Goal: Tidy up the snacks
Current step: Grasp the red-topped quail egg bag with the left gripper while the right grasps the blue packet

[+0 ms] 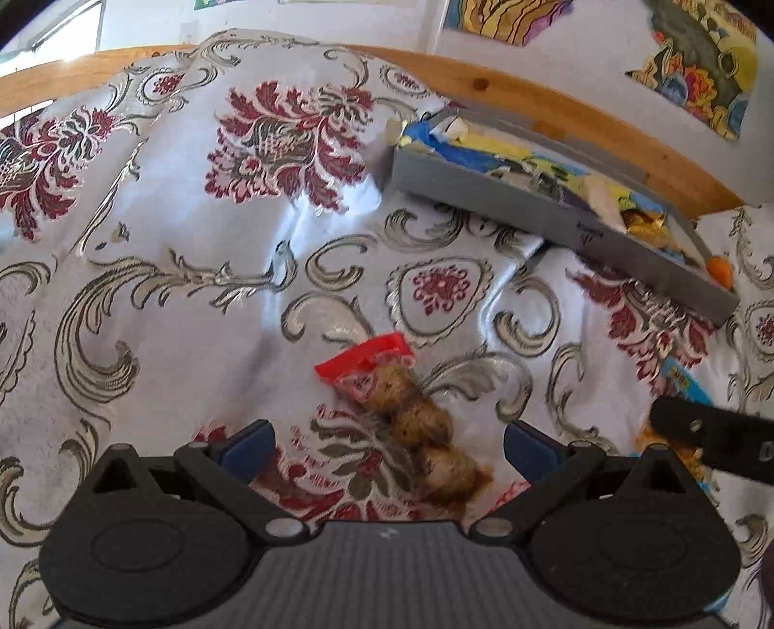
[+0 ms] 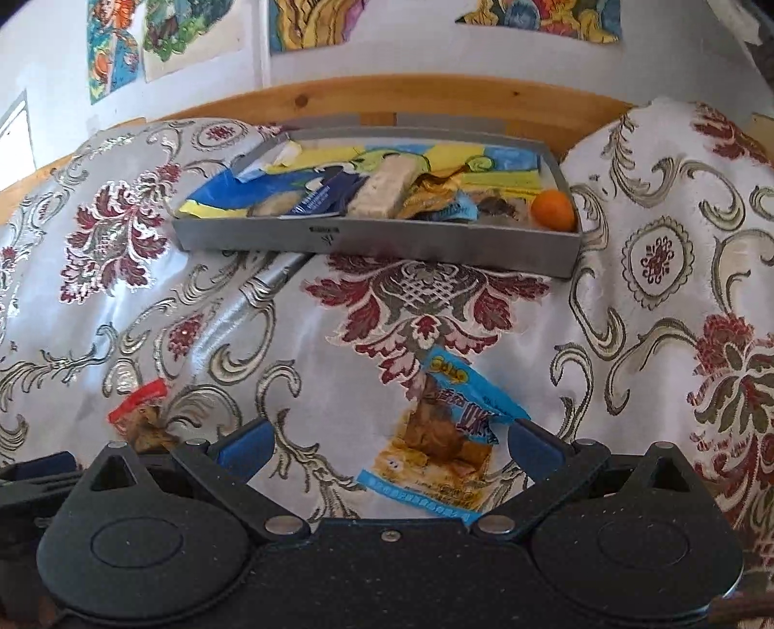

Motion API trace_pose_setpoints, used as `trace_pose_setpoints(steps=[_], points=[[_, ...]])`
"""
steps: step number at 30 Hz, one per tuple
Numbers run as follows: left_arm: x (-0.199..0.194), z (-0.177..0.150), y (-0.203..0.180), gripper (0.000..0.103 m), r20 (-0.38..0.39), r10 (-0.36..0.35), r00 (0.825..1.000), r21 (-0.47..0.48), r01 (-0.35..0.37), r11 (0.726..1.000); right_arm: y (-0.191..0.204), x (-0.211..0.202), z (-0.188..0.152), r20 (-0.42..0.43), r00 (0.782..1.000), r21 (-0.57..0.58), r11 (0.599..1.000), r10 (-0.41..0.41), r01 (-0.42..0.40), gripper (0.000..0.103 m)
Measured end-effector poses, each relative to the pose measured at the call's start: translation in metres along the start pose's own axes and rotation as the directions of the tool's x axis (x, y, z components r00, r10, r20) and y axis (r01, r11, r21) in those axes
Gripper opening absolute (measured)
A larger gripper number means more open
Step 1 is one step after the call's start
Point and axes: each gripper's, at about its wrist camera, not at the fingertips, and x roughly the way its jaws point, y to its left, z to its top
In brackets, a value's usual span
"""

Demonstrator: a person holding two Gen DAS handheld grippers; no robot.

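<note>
While several snacks are already held in the grey tray (image 2: pixel 377 239), two packets are left on the cloth, the red one (image 1: pixel 387 382) between the released left tool (image 1: pixel 389 447) and the blue one (image 2: pixel 450 430) between the released right tool (image 2: pixel 392 447).

Both wrist cams low, fwd-facing, share grey tray (image 1: pixel 546 213) (image 2: pixel 377 239).

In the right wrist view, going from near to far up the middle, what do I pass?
Right gripper → blue snack packet → patterned cloth → gray tray of snacks → wooden rail → wall pictures.
</note>
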Motion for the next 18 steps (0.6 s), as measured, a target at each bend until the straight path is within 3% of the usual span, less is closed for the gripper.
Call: trace_pose_setpoints(steps=[13,18], points=[[0.012,-0.001,-0.004,0.102,-0.056,-0.013,0.998,-0.01,0.013,1.0,-0.029,0.018,-0.003,-0.091,0.996,0.206,0.978,-0.004,0.023,0.102],[0.015,-0.004,-0.011,0.102,-0.073,0.019,0.997,0.014,-0.018,1.0,-0.03,0.03,-0.004,-0.105,0.994,0.21,0.977,-0.009,0.031,0.102]])
